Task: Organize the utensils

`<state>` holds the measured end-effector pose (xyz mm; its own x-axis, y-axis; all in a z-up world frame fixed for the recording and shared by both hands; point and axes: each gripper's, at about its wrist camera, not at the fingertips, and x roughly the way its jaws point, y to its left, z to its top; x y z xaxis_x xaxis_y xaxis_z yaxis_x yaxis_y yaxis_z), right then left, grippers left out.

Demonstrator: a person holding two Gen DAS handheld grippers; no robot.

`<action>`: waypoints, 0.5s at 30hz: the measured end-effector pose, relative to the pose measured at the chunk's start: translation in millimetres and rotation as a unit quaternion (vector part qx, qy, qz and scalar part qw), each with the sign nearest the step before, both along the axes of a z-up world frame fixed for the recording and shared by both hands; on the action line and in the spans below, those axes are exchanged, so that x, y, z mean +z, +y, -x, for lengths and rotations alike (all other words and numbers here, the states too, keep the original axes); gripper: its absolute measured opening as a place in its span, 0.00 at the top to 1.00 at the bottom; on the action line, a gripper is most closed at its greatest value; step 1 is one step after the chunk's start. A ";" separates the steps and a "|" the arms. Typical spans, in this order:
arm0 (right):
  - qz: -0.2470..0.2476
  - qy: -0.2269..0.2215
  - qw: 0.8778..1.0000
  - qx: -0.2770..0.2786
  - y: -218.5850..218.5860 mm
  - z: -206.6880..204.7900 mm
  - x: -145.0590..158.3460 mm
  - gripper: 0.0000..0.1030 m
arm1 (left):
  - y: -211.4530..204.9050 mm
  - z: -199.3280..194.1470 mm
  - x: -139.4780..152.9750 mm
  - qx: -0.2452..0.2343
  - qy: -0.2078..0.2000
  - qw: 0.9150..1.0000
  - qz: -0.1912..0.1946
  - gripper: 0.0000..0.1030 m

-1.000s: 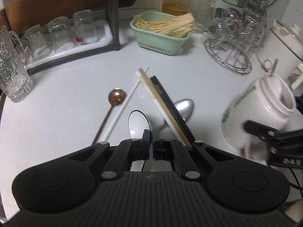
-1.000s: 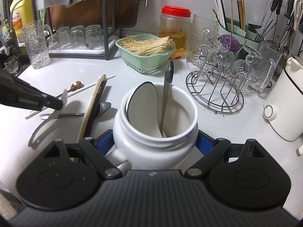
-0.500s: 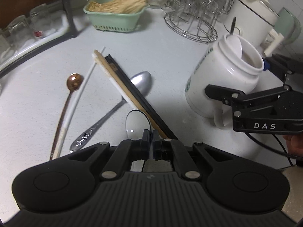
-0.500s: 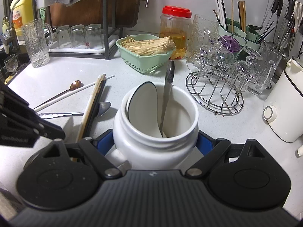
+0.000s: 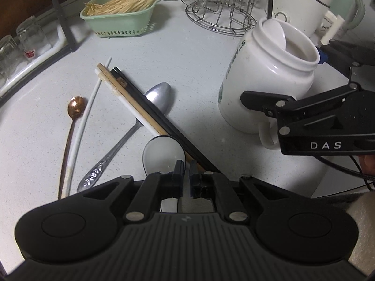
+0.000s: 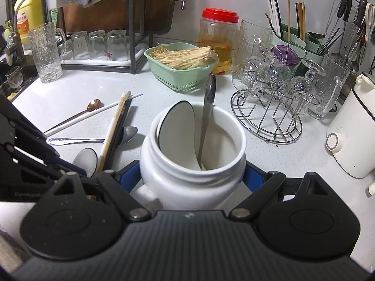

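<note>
My left gripper is shut on the handle of a white ceramic spoon, whose bowl sticks out ahead of the fingers, low over the counter. My right gripper is shut on a white mug-shaped jar, also in the left wrist view. The jar holds a white ceramic spoon and a metal spoon. On the counter lie a bundle of chopsticks, a steel spoon, a copper spoon and a white chopstick.
A green basket of sticks, a wire glass rack, a white kettle, a dish rack with glasses and a red-lidded jar ring the counter. The right gripper's body is close on the right.
My left gripper, still holding the white spoon, has swung right and come closer to the jar. The right gripper and jar have stayed still.
</note>
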<state>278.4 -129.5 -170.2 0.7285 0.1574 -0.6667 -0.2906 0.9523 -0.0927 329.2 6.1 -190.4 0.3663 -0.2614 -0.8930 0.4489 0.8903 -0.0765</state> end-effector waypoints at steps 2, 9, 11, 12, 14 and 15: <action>0.000 0.000 1.000 0.000 0.0 0.0 0.0 0.10 | 1.3 0.2 1.6 0.005 -0.007 1.000 -0.003 0.73; 0.002 -0.001 1.000 0.002 1.6 -0.4 -0.2 0.10 | 9.2 -7.2 0.3 0.036 -0.027 0.999 -0.009 0.45; 0.002 -0.001 1.000 0.003 1.8 -0.8 -0.4 0.10 | 8.2 -11.1 -4.0 0.042 -0.026 0.999 -0.013 0.45; 0.002 -0.001 1.000 0.003 1.8 -0.8 -0.4 0.10 | 7.5 -12.8 -6.2 0.044 -0.025 0.999 -0.016 0.45; 0.003 -0.001 1.000 0.003 2.3 -1.9 -0.6 0.10 | 6.7 -15.1 -9.6 0.048 -0.026 0.998 -0.025 0.45; 0.003 -0.001 1.000 0.004 2.5 -2.5 -0.6 0.10 | 7.4 -16.5 -11.1 0.051 -0.023 0.998 -0.025 0.45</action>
